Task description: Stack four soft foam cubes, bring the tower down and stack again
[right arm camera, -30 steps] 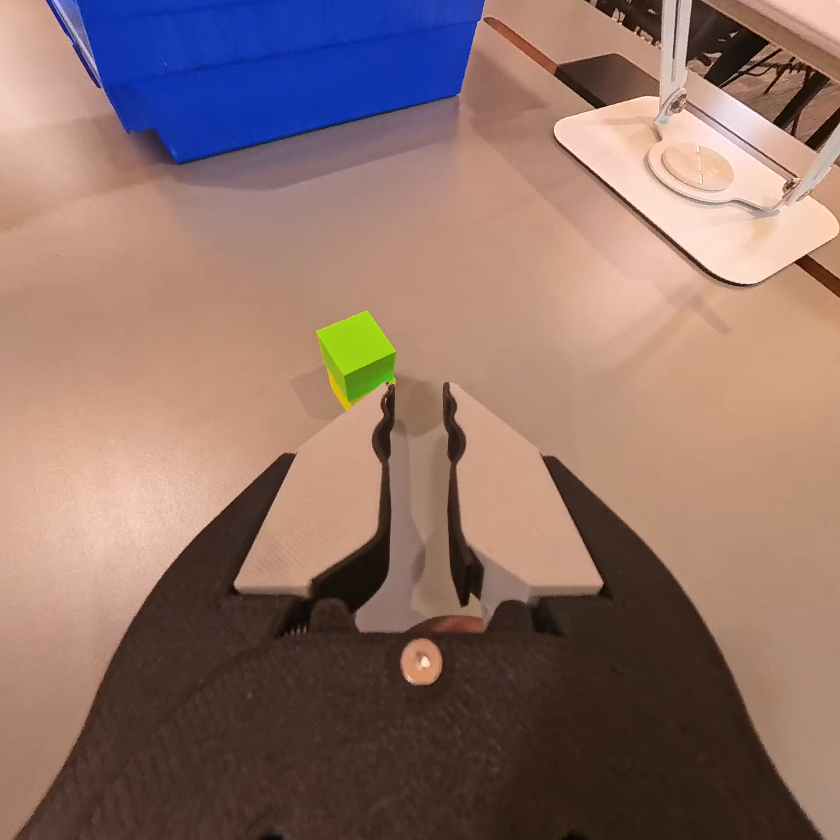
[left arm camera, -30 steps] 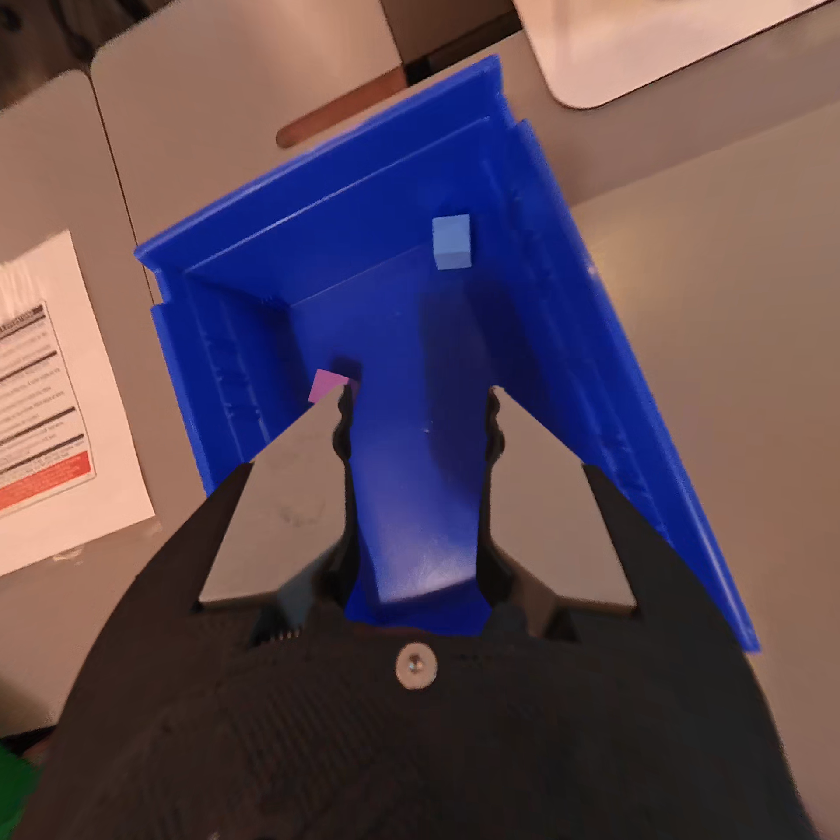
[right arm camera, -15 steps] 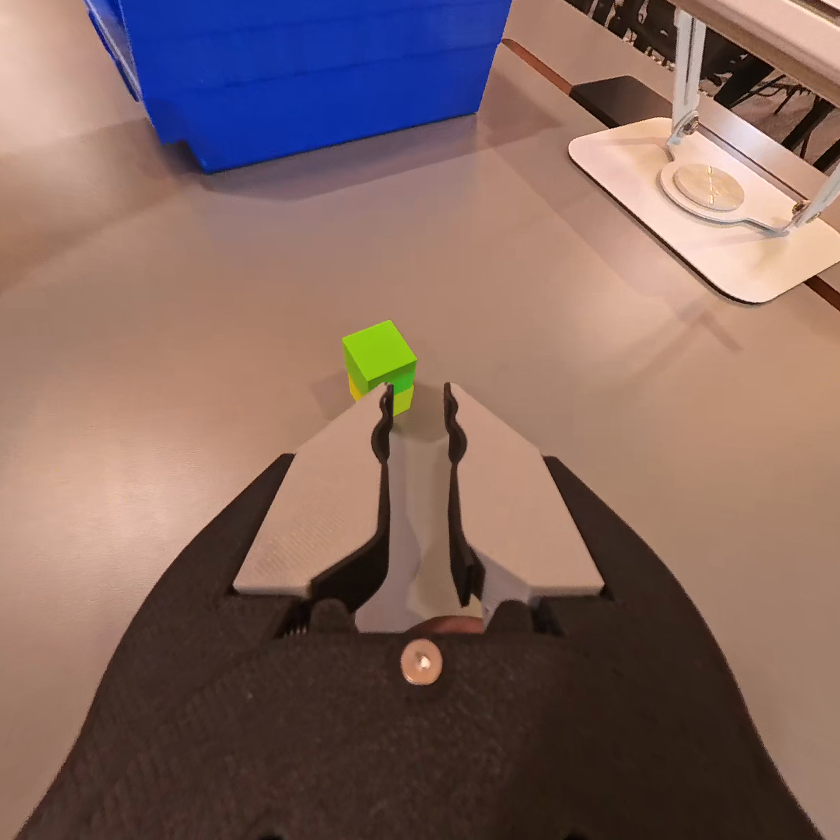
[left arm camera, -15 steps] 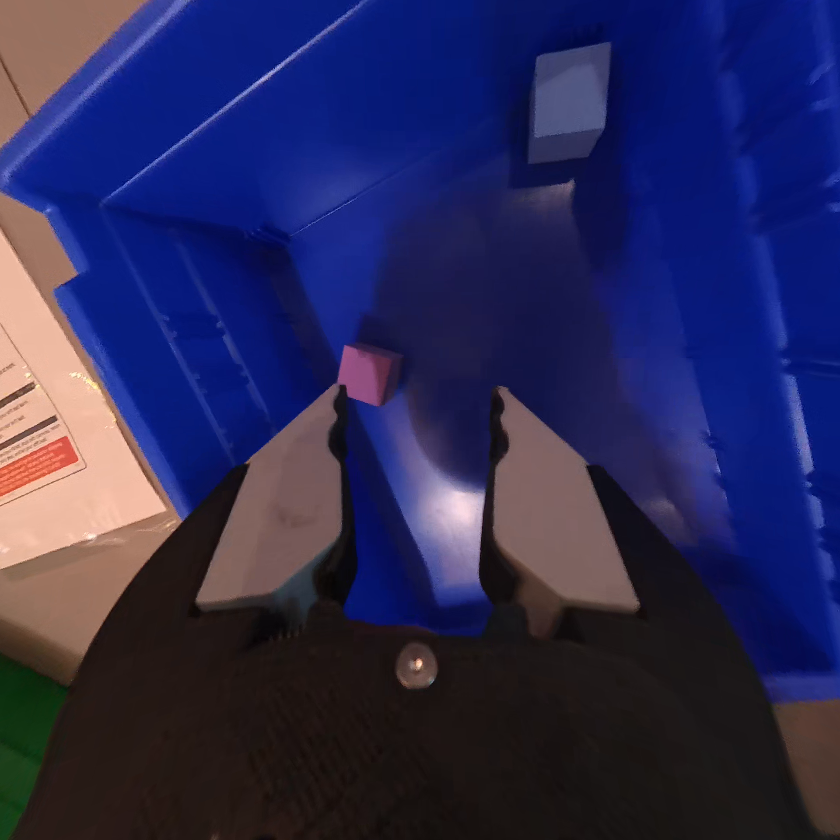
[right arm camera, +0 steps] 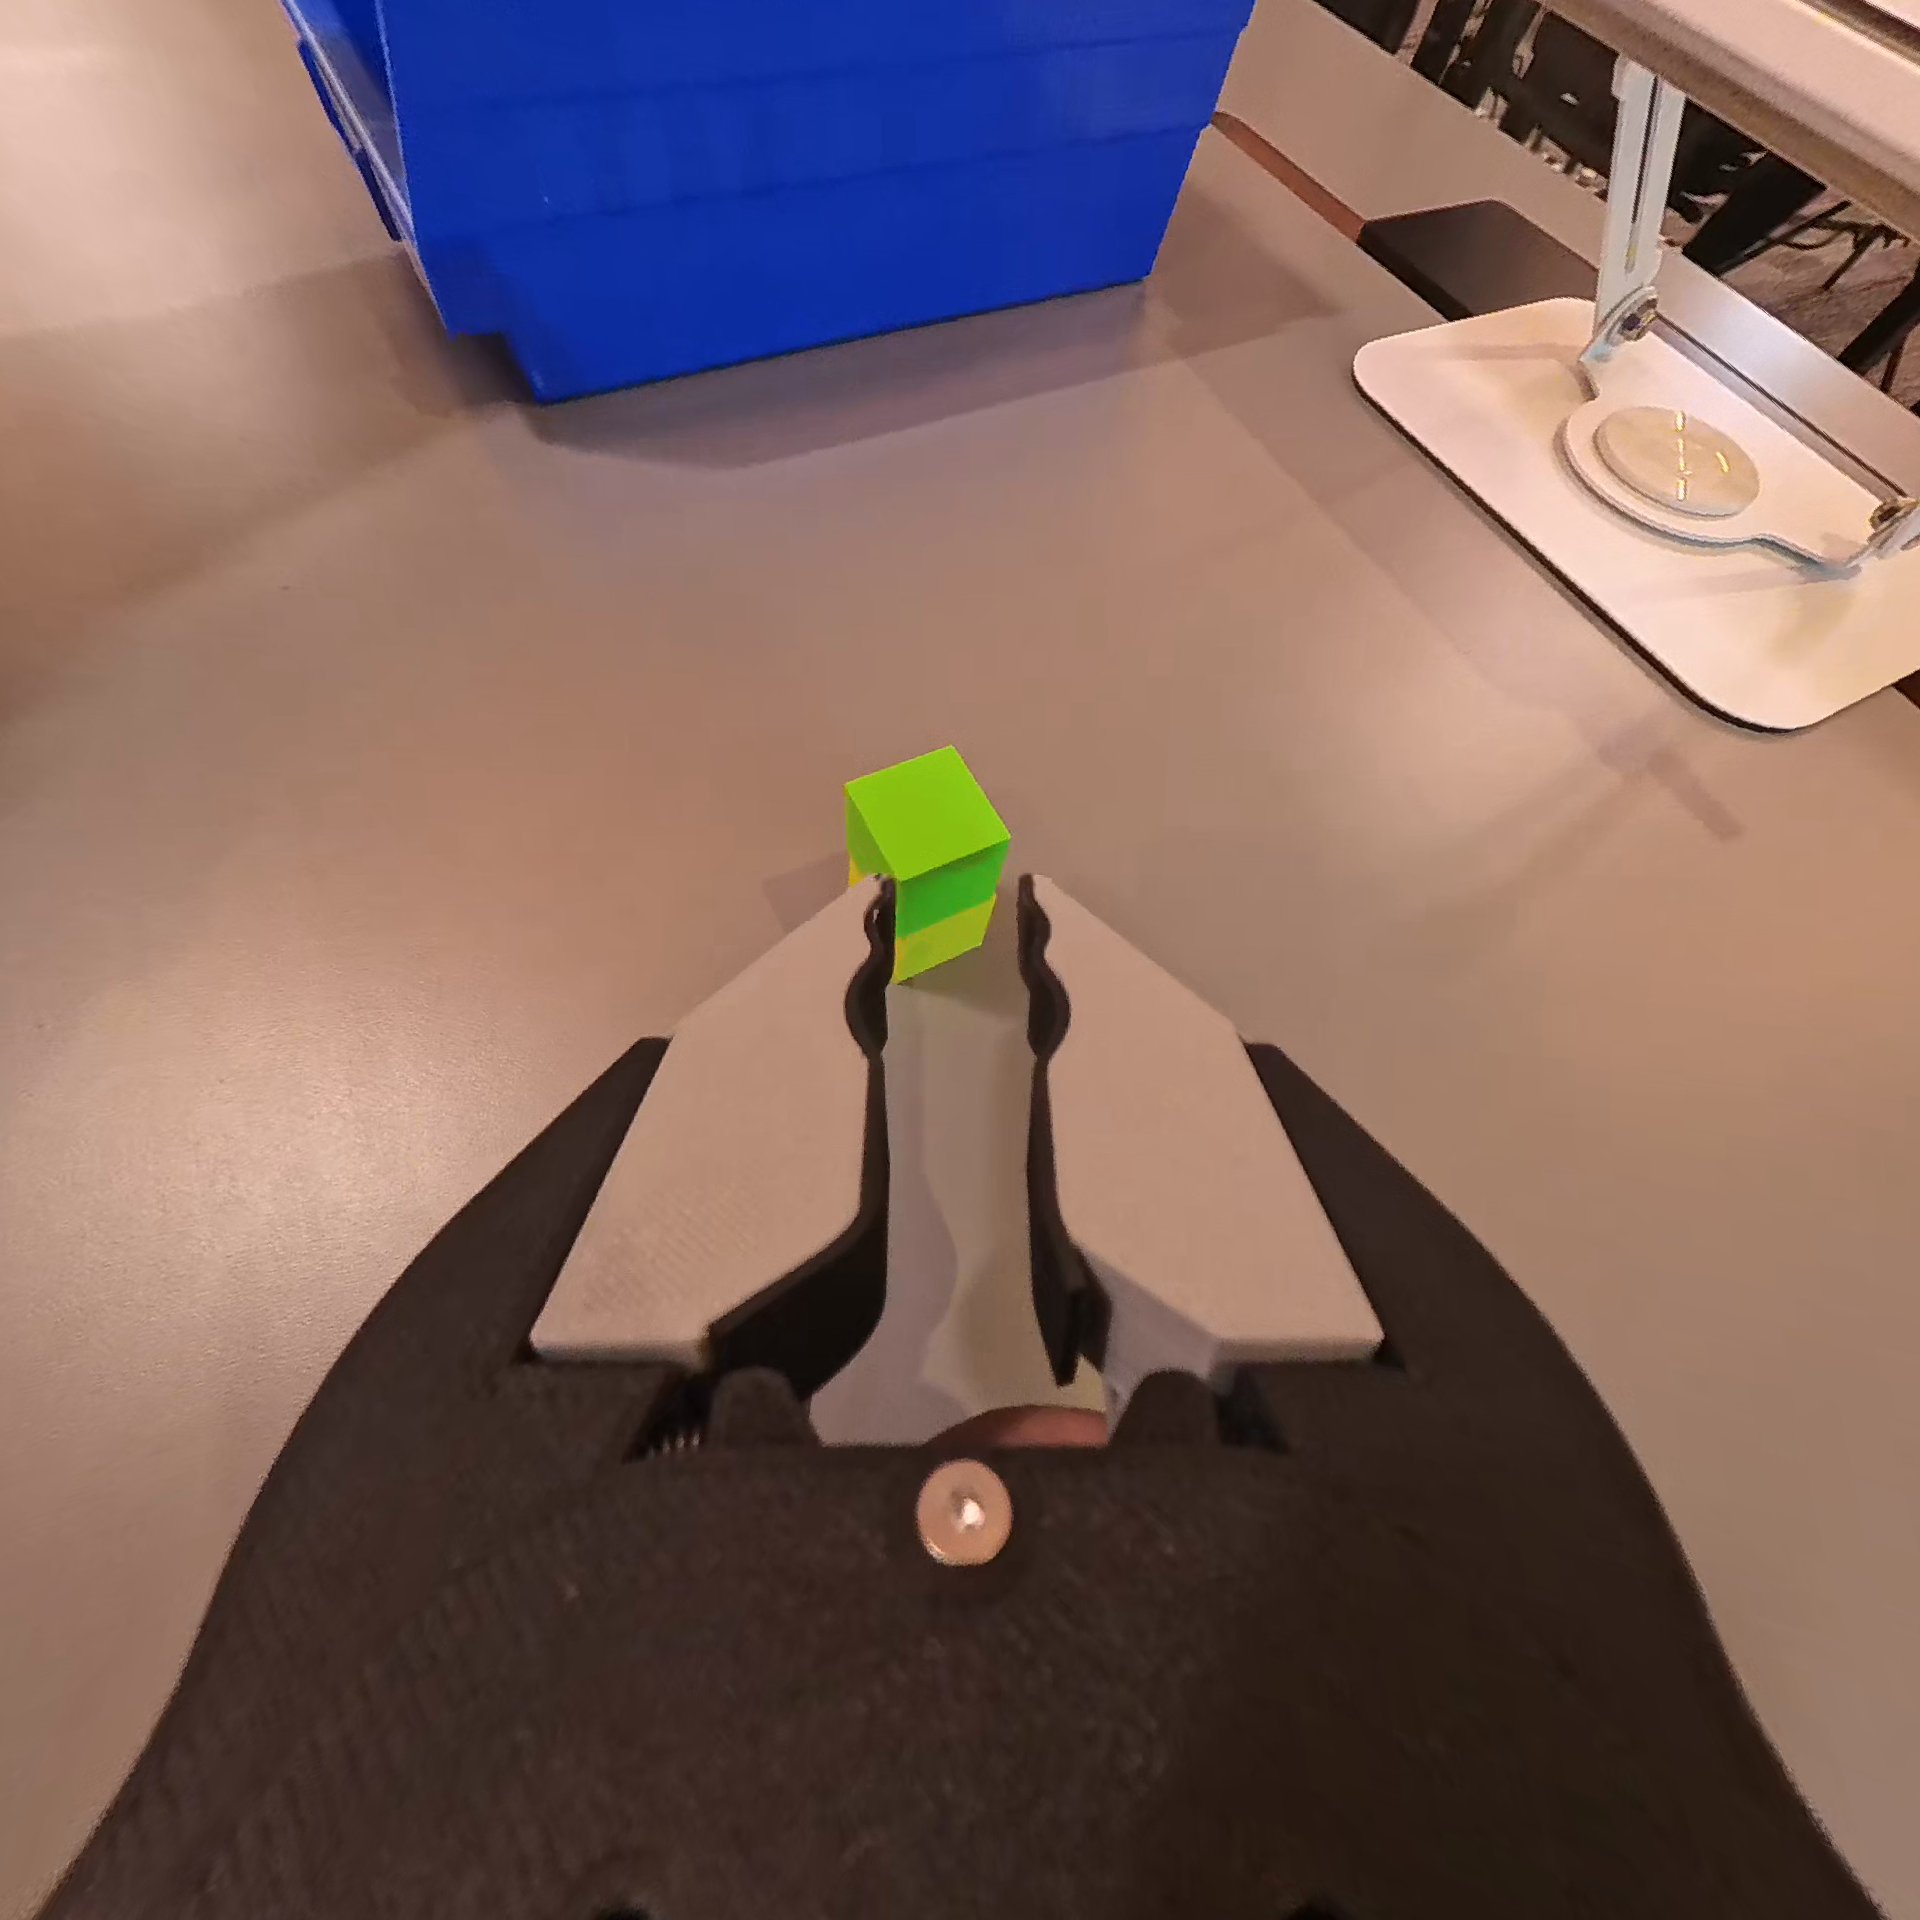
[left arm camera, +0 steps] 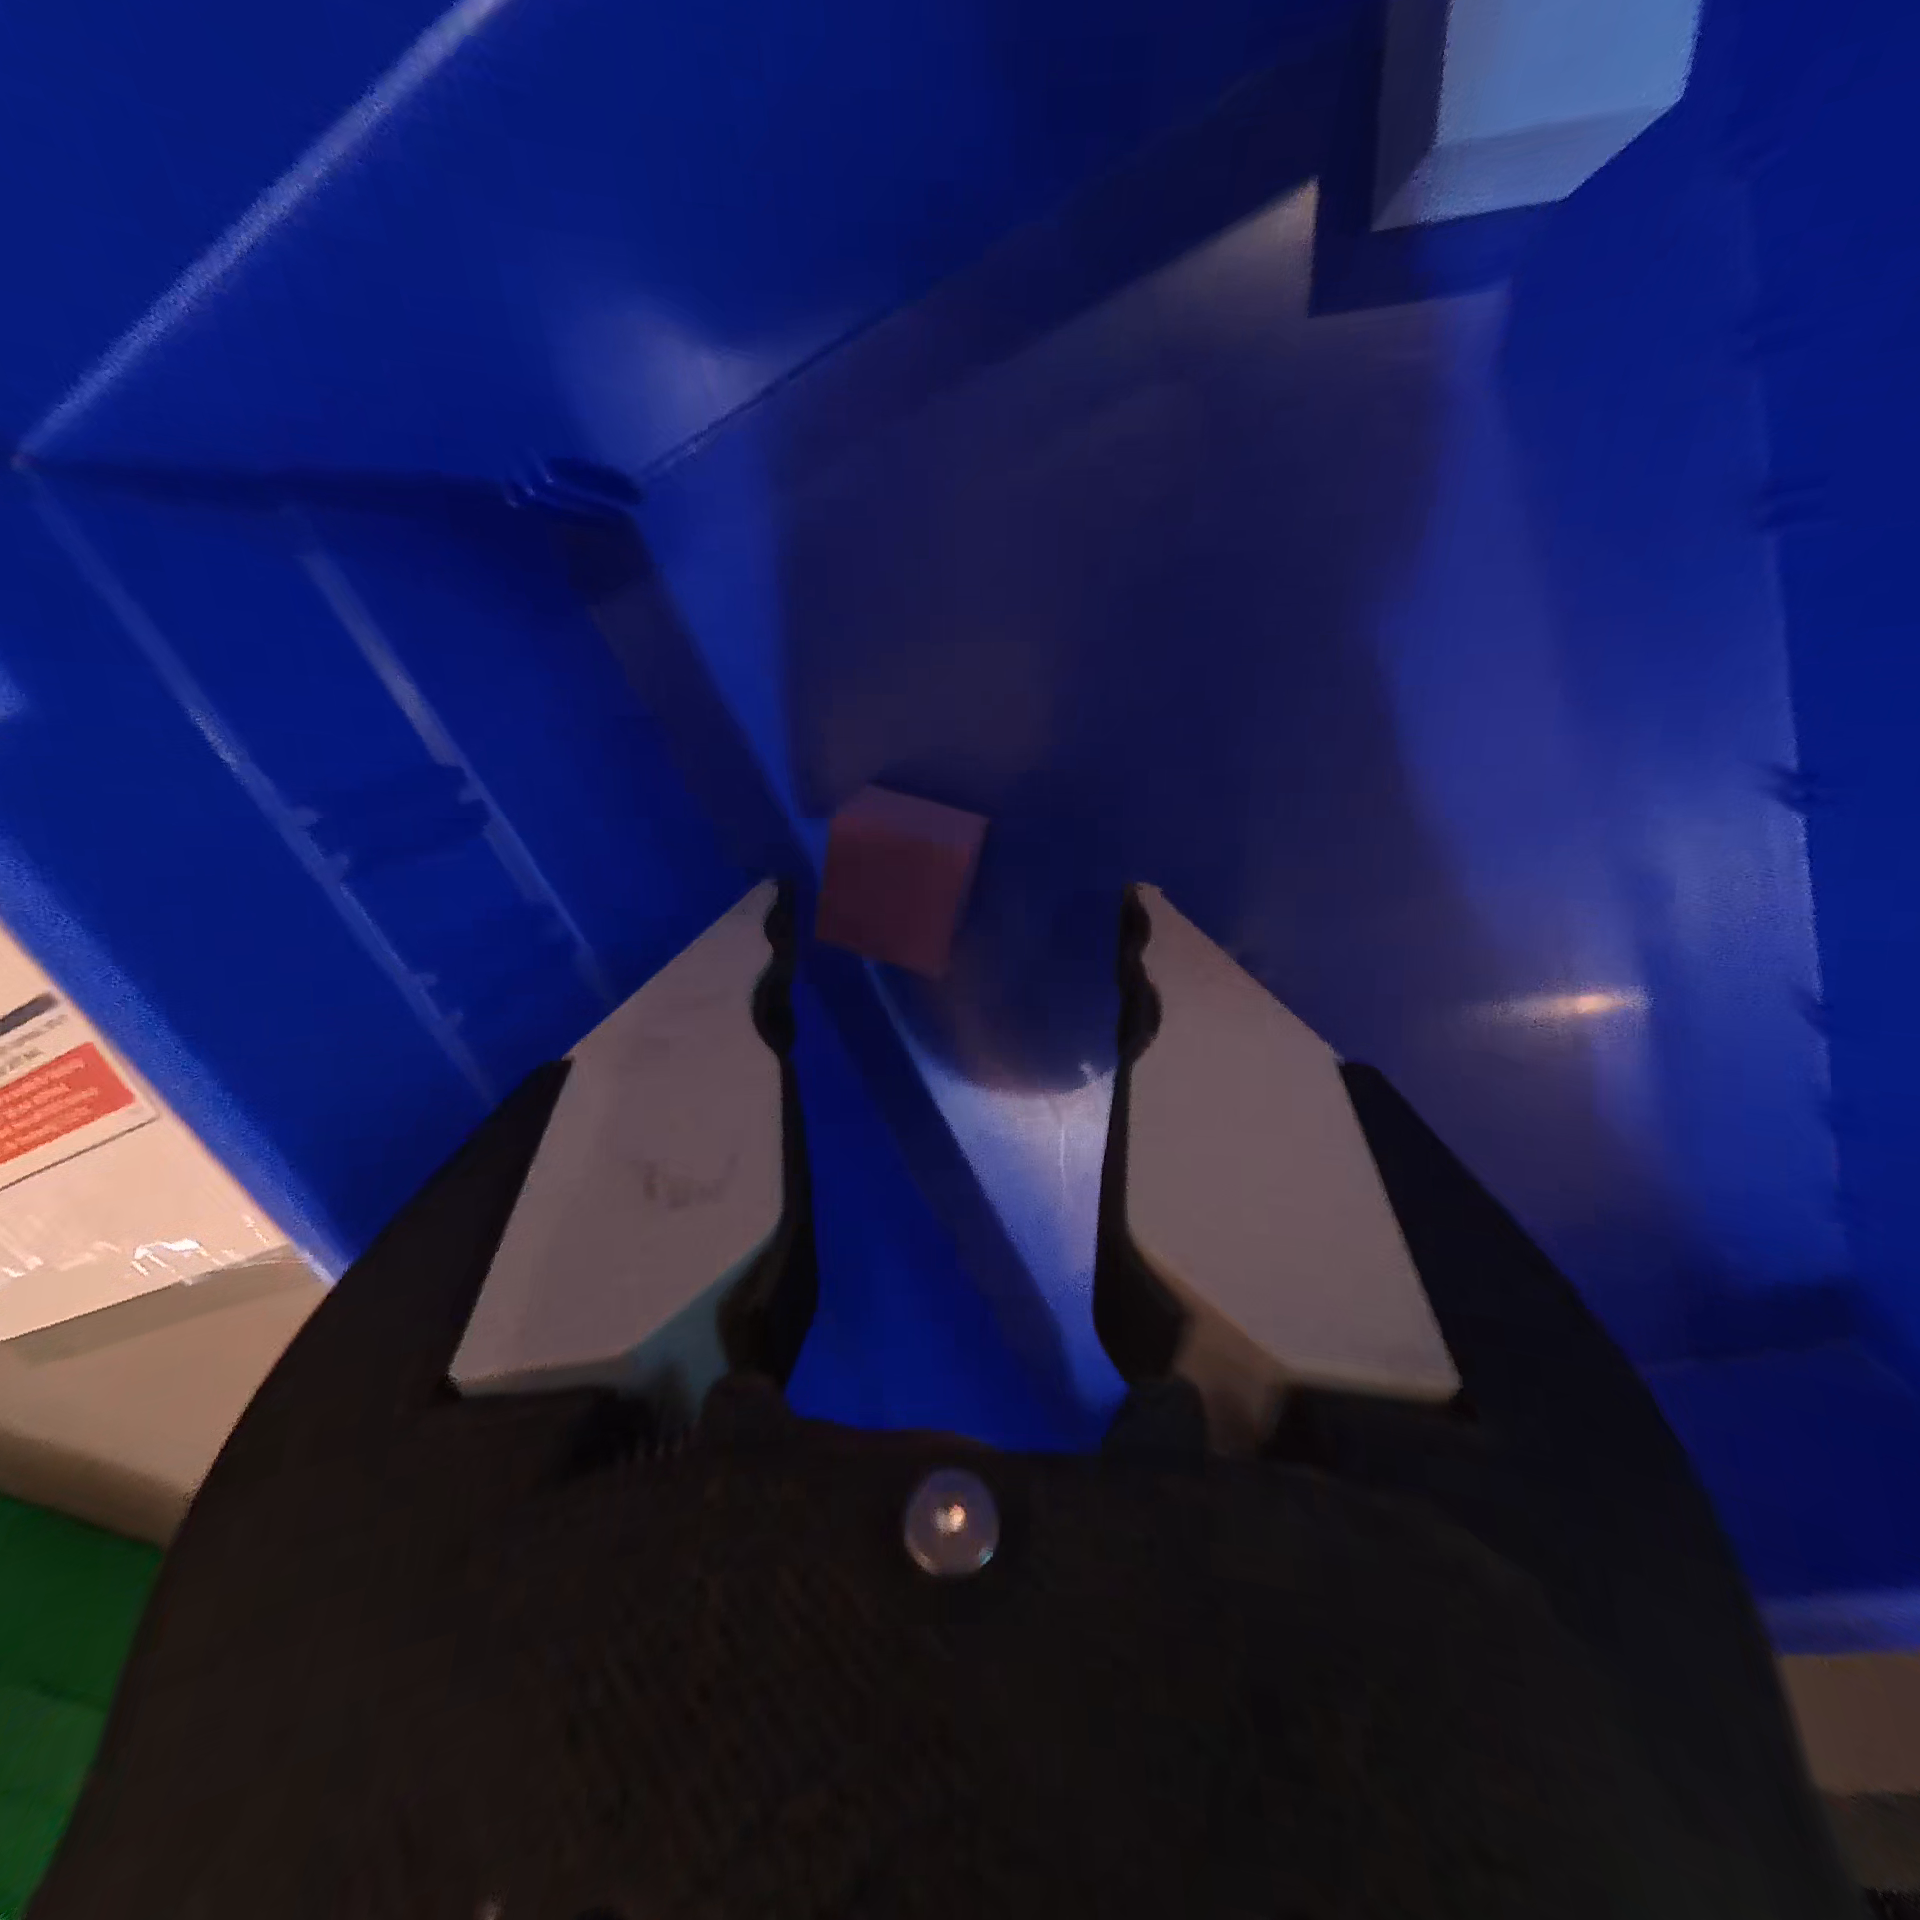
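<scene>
Bin floor (left arm camera: 1039, 1174): purple cube (left arm camera: 899, 894) between jaws

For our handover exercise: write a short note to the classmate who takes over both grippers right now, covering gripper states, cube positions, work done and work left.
Left gripper: open, empty, inside the blue bin, nearing the purple cube.
Right gripper: open, empty, just short of the stack on the table.
Light blue cube: at the bin's far wall.
Done: green cube sits on yellow cube.
Left: add both bin cubes, topple the tower, restack.
</scene>
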